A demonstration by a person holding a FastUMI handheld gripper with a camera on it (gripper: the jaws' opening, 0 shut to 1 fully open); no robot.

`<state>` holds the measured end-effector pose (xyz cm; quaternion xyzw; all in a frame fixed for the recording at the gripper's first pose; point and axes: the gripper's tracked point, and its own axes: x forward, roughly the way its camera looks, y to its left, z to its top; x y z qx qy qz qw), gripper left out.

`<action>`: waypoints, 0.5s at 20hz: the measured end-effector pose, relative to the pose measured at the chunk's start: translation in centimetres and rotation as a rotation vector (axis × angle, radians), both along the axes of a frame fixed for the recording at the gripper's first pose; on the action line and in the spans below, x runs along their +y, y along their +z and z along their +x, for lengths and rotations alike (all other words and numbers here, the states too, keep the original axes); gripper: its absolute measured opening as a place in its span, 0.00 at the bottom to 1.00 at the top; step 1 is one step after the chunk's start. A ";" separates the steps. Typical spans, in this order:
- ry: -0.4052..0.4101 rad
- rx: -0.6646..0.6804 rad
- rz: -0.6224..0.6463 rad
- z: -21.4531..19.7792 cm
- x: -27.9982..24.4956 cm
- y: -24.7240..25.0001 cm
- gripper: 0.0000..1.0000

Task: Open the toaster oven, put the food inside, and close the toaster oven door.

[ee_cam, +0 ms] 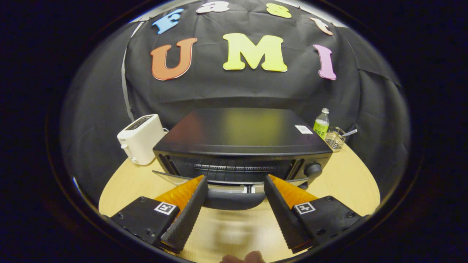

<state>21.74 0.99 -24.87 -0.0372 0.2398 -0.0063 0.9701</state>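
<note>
On the round wooden table (pixel 347 175): black toaster oven (pixel 241 140), door (pixel 234 188) lowered open, its handle between the fingertips. White pop-up toaster (pixel 140 138) beside it, green bottle (pixel 321 124) and wire basket (pixel 334 139) opposite. Gripper (pixel 236 179) spread wide, holding nothing.

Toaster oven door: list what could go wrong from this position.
1. The toaster oven door hangs partly open, its handle between the open gripper fingers; neither finger presses on it, so it might swing up or drop.
2. The control knob sits close beside one finger; a sideways drift could knock it.
3. Pulling hard could slide the toaster oven on the table toward the white toaster.
</note>
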 end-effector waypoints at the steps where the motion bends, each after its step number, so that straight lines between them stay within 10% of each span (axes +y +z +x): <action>1: -0.008 0.017 -0.004 -0.9 0.0 -0.6 1.00; 10: 0.003 0.176 0.011 -6.5 -0.3 -7.5 1.00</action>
